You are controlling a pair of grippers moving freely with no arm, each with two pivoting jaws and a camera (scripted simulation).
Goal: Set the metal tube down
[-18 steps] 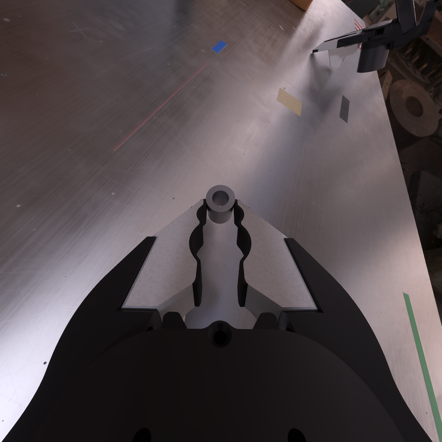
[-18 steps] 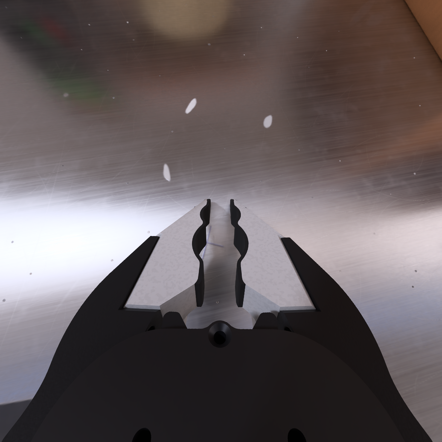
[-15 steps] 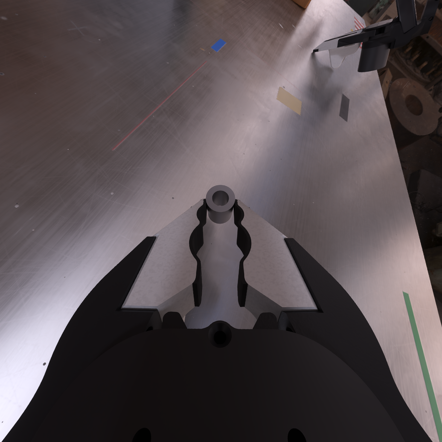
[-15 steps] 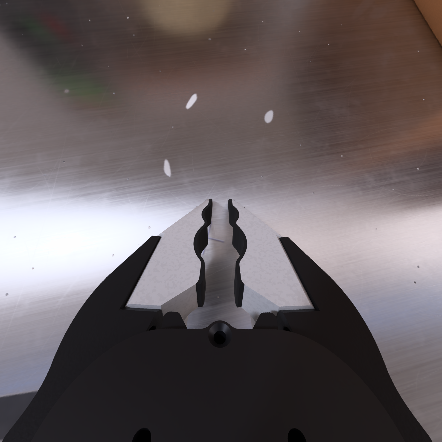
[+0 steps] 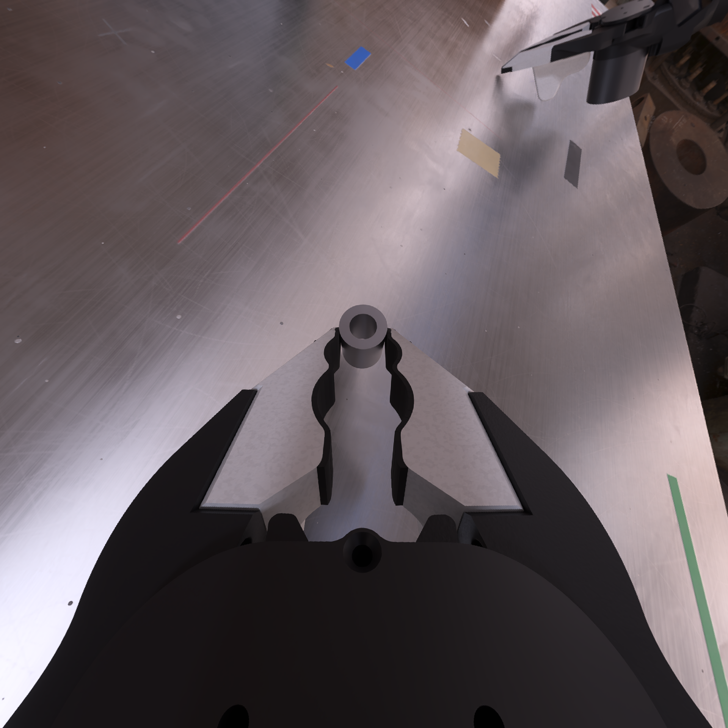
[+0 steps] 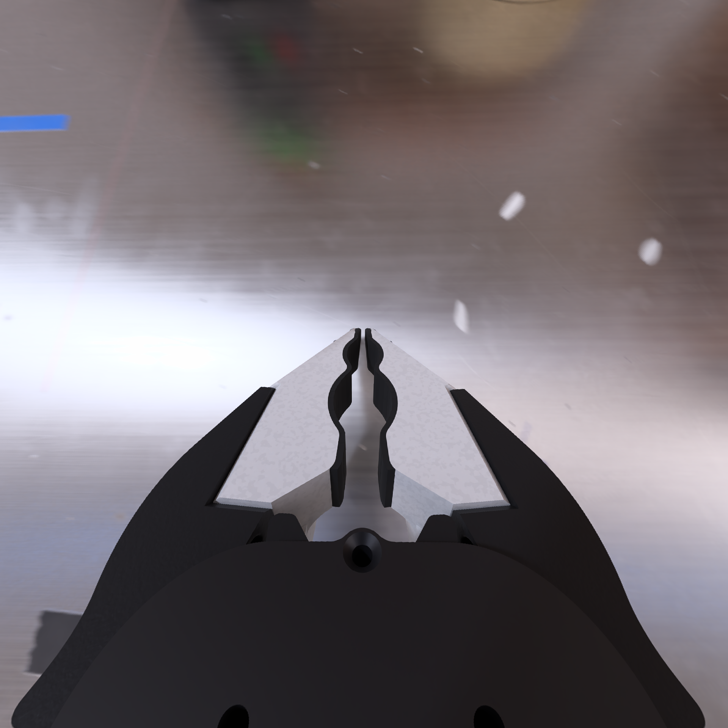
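Note:
A short grey metal tube (image 5: 362, 342) stands upright between the tips of my left gripper (image 5: 362, 335), which is shut on it above the brushed metal table (image 5: 197, 354). I look down onto its open top end. My right gripper (image 6: 362, 331) is shut and empty, its tips almost touching, low over the table. The right gripper also shows far off at the top right of the left wrist view (image 5: 508, 69), close to the table's right edge.
Flat marks lie on the table: a blue patch (image 5: 357, 58), a thin red line (image 5: 258, 164), a tan patch (image 5: 478, 153), a grey patch (image 5: 572, 163) and a green strip (image 5: 697, 591). The table's right edge (image 5: 669, 275) runs diagonally, with dark clutter beyond. A blue strip (image 6: 34, 122) shows left.
My right gripper has closed from a narrow gap to shut and has swung left, so the white specks slid right. My left gripper holds the tube as before and has barely moved.

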